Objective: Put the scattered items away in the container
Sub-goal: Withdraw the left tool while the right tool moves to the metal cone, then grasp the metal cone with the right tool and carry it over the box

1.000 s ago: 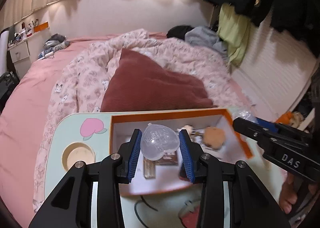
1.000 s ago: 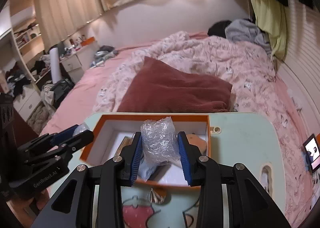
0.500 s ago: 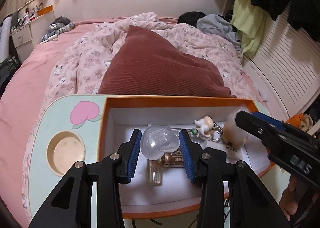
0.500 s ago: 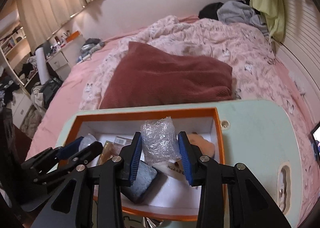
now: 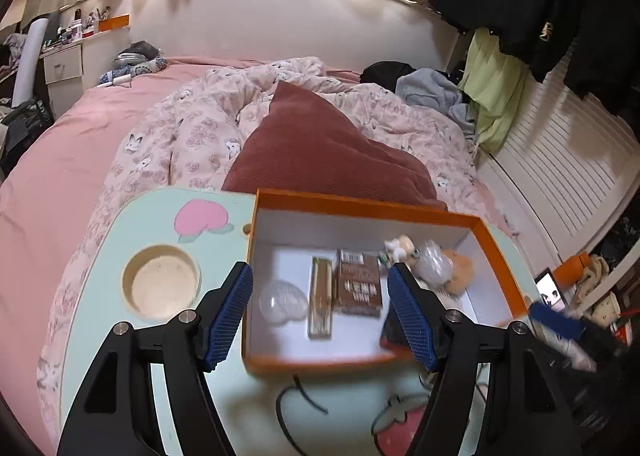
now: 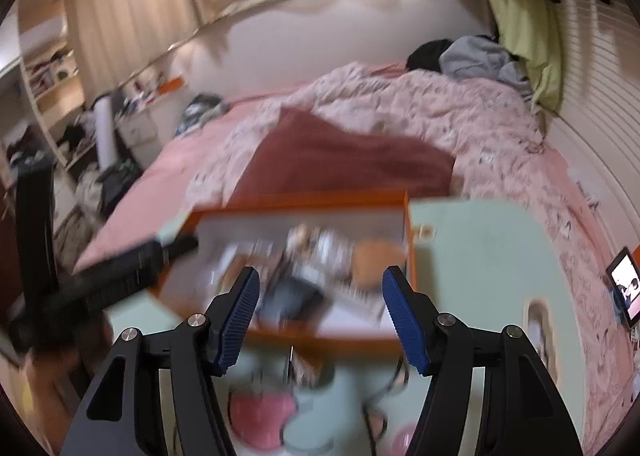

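The orange box (image 5: pixel 360 207) with a white inside sits on the mint lap table (image 5: pixel 120 240). My left gripper (image 5: pixel 319 270) hovers over the box's near side, jaws opening, nothing between the pads. Below it the clear heart-shaped case (image 5: pixel 282 302) lies on the box floor beside a gold tube (image 5: pixel 320 304) and a brown packet (image 5: pixel 358 286). A bubble-wrap bundle (image 5: pixel 432 264) rests by the orange plush (image 5: pixel 460 268). My right gripper (image 6: pixel 320 274) is also opening and holds nothing above the blurred box (image 6: pixel 320 201); the bundle (image 6: pixel 332 248) lies inside.
A round cup recess (image 5: pixel 160 282) is sunk in the table left of the box. A thin black cable (image 5: pixel 296 396) lies on the table's near side. Behind the table, a maroon cushion (image 5: pixel 320 143) lies on the pink bed. A lit tablet (image 6: pixel 626 288) is at the far right.
Both grippers opened and drew back. The heart case left the left jaws and the bubble-wrap bundle left the right jaws; both now lie in the box.
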Action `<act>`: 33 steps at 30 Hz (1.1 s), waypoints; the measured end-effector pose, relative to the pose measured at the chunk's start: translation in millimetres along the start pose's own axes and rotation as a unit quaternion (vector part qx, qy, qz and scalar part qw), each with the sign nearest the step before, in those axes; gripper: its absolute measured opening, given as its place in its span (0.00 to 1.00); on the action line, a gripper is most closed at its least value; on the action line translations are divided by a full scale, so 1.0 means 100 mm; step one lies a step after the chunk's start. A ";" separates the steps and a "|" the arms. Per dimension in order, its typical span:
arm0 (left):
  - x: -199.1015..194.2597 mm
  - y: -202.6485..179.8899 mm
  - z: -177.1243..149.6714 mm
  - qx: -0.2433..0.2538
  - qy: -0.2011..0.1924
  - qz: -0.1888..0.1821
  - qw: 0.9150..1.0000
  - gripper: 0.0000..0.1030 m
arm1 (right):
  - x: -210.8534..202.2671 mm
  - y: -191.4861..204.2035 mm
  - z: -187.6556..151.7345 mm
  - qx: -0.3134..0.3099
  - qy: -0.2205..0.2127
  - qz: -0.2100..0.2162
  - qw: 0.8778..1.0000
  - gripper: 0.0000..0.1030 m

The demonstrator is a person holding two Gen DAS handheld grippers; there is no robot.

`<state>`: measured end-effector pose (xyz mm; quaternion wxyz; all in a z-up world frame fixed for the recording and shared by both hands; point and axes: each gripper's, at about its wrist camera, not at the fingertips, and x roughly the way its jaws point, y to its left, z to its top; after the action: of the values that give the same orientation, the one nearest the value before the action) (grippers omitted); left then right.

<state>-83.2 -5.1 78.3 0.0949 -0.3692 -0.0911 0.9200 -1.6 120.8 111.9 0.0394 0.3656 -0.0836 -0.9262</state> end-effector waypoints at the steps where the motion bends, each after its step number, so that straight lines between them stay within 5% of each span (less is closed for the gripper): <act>1: -0.03 -0.02 -0.05 0.001 0.000 0.000 1.000 0.68 | 0.01 0.01 -0.11 -0.007 0.008 -0.001 1.000 0.60; 9: -0.29 -0.35 -0.51 0.088 -0.025 0.044 0.995 0.68 | 0.38 0.10 -0.43 -0.042 0.060 -0.036 0.997 0.59; 13: -0.48 -0.41 -0.62 0.096 -0.075 0.056 0.991 0.69 | 0.60 0.05 -0.40 -0.038 0.095 -0.032 0.994 0.59; 18: -0.44 -0.30 -0.71 0.069 -0.049 0.027 0.996 0.69 | 0.73 0.02 -0.41 -0.031 0.117 -0.027 0.992 0.27; 26: -0.24 -0.14 -0.77 0.037 -0.007 0.019 0.999 0.69 | 0.50 0.00 -0.48 -0.010 0.093 -0.005 0.996 0.27; 33: -0.02 0.05 -0.61 0.015 -0.002 0.064 0.998 0.69 | 0.32 0.03 -0.39 0.000 0.067 0.007 0.998 0.27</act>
<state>-39.8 -4.7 35.1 0.0415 -0.3707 -0.0538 0.9263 2.1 108.6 62.7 0.0520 0.4265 -0.0831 -0.8992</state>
